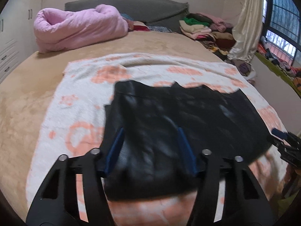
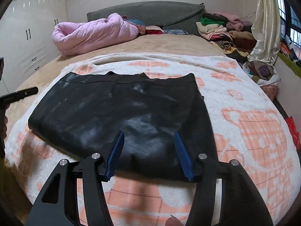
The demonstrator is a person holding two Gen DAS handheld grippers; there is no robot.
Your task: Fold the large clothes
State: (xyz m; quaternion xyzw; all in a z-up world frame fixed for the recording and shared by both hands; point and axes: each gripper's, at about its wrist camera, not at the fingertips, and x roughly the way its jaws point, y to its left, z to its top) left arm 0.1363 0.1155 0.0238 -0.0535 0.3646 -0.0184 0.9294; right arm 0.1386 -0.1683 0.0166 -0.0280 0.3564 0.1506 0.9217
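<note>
Black cloth (image 2: 112, 116) is lying folded between both released claws (image 1: 150, 148) (image 2: 148, 150), and bumping could be undoing it.

- The left gripper (image 1: 150, 130) is built of matte black linkage arms with triangular cut-outs.
- Round silver pivot screws are set at the joints.
- The right gripper (image 2: 148, 133) is made alike.
- Ribbed blue pads (image 2: 181, 154) are fitted inside the fingers of both.
</note>
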